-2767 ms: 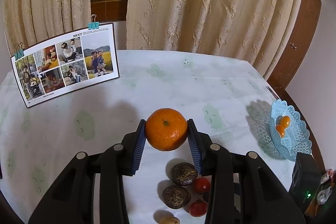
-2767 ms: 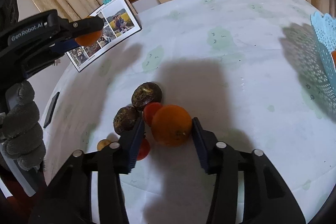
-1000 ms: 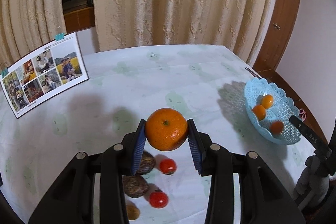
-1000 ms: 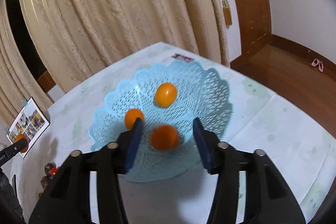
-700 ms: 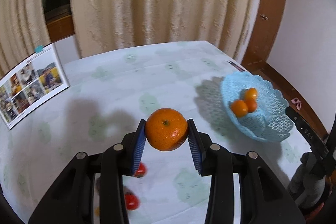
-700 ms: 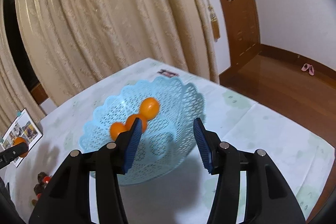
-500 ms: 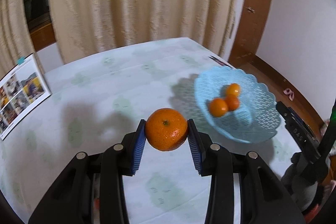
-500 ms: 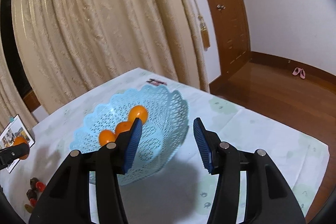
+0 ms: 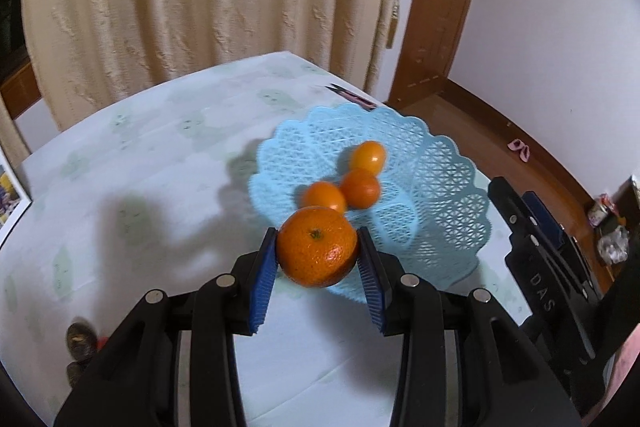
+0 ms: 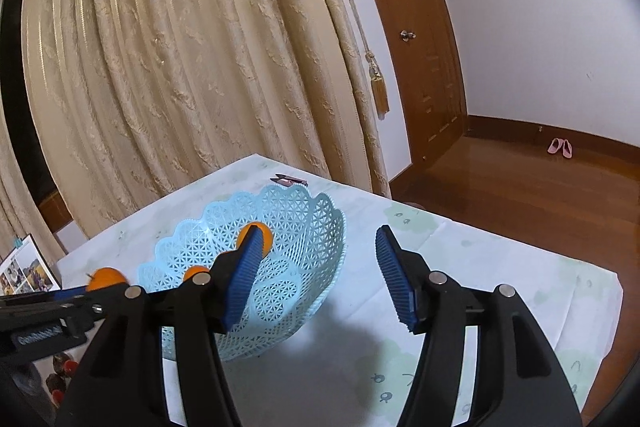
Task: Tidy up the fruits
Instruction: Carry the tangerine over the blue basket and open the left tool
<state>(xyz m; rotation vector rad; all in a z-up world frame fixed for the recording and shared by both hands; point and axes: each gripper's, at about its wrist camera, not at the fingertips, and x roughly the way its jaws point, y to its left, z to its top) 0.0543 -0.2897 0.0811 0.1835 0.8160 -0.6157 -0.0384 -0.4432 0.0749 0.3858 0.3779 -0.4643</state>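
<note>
My left gripper (image 9: 318,251) is shut on a large orange (image 9: 317,247) and holds it in the air at the near rim of a light blue lattice basket (image 9: 440,195). Three small orange fruits (image 9: 362,187) lie in the basket. My right gripper (image 10: 314,281) is open and empty, raised beside the basket (image 10: 296,227) on its right side. The held orange also shows at the far left of the right wrist view (image 10: 106,277). The right gripper's body shows at the right edge of the left wrist view (image 9: 540,227).
Dark round fruits (image 9: 78,337) and a red one lie on the table at the lower left. A photo card (image 10: 24,271) stands at the far left. Small scissors (image 10: 289,181) lie behind the basket. The table's edge and a drop to the wooden floor (image 10: 520,179) are to the right.
My left gripper has carried the orange rightward across the table to the basket's near rim. My right gripper has released its orange into the basket and drawn back, open.
</note>
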